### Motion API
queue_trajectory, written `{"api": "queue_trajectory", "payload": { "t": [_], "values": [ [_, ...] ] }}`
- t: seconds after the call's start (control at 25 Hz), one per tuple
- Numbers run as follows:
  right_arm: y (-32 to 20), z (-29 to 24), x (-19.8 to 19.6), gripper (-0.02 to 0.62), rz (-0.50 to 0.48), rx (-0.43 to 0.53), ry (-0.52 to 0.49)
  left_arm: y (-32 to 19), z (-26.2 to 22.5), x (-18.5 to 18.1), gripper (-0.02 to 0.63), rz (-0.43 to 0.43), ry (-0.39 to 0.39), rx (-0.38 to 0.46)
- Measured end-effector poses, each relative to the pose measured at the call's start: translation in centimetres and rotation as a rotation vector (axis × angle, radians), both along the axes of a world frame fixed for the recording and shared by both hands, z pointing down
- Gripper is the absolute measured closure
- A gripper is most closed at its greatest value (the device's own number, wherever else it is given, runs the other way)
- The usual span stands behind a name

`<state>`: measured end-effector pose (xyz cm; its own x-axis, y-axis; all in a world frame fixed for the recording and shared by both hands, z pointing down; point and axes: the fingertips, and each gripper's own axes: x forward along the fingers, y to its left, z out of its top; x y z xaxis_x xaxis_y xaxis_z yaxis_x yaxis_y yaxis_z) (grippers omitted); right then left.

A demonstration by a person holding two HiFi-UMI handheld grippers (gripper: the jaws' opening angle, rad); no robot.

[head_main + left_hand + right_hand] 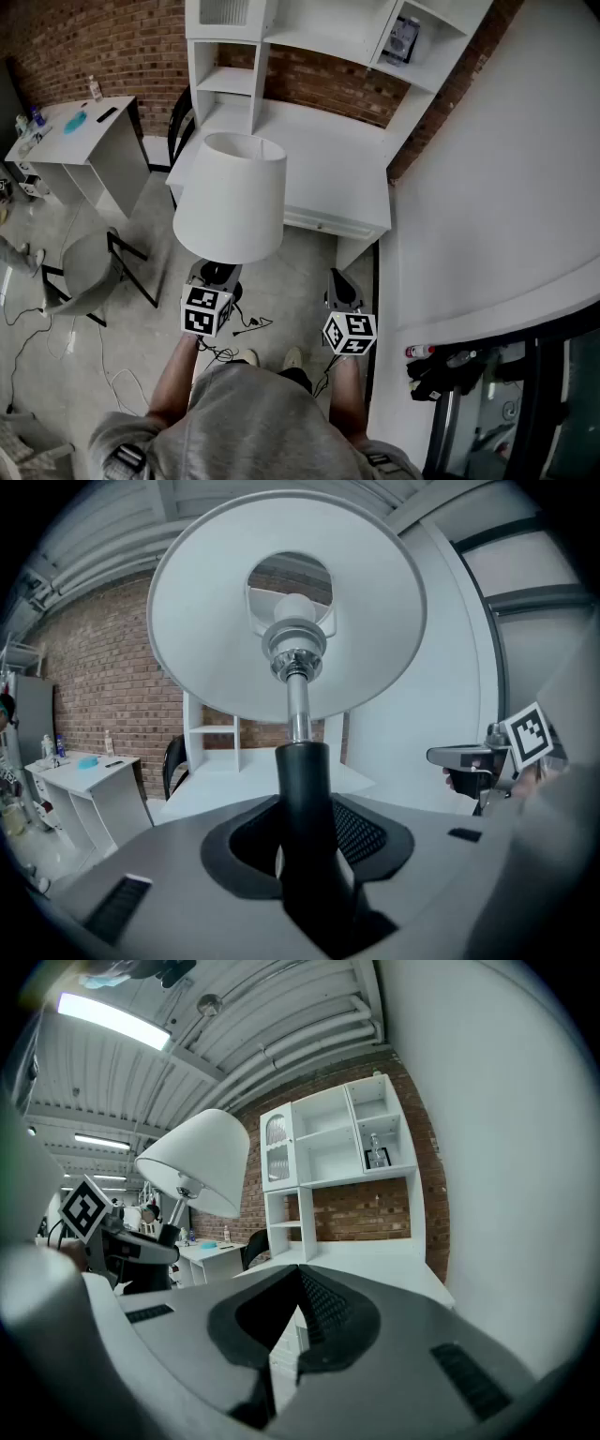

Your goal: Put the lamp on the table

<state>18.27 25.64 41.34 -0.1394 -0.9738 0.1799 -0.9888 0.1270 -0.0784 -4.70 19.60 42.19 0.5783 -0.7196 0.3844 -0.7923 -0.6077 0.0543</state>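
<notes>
A lamp with a white conical shade (230,197) is held up off the floor in front of the white desk (328,159). My left gripper (217,274) is shut on the lamp's black stem (305,799), just below the metal neck and the shade (281,602). The lamp's base is hidden. To its right, my right gripper (342,286) hangs with its jaws together and nothing between them (298,1283). The right gripper view shows the shade (197,1162) tilted at its left, the desk top (375,1260) ahead.
The desk carries a tall white shelf unit (309,37) against a brick wall. A white wall (506,187) runs along the right. A grey chair (89,267) and a small white table (84,131) stand left. Cables (234,328) lie on the floor.
</notes>
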Motion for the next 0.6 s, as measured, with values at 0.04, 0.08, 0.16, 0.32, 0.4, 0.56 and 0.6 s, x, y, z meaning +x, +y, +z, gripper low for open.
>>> {"api": "queue_trajectory", "payload": {
  "t": [0.04, 0.08, 0.16, 0.32, 0.4, 0.56, 0.6],
  "values": [
    [0.0, 0.0, 0.0, 0.572, -0.001, 0.000, -0.001, 0.0, 0.0, 0.0, 0.451, 0.000, 0.000, -0.001],
    [0.0, 0.0, -0.1, 0.572, -0.002, -0.001, -0.002, -0.1, 0.0, 0.0, 0.451, 0.001, 0.000, -0.001],
    [-0.1, 0.0, -0.2, 0.572, -0.003, -0.001, -0.003, -0.2, 0.0, 0.0, 0.451, 0.002, 0.000, -0.003],
    [-0.4, 0.1, -0.3, 0.572, -0.002, 0.001, -0.003, -0.5, 0.0, -0.2, 0.452, 0.004, 0.004, 0.002],
    [-0.6, 0.0, -0.4, 0.572, 0.001, 0.002, -0.009, -0.7, -0.1, -0.3, 0.451, 0.005, 0.006, 0.006],
    [-1.0, 0.1, -0.5, 0.572, 0.006, 0.003, -0.013, -1.1, 0.1, -0.4, 0.451, 0.013, 0.006, 0.003],
    [-1.1, 0.1, -0.6, 0.572, 0.007, 0.002, -0.014, -1.2, 0.1, -0.4, 0.451, 0.014, 0.006, 0.002]
  ]
}}
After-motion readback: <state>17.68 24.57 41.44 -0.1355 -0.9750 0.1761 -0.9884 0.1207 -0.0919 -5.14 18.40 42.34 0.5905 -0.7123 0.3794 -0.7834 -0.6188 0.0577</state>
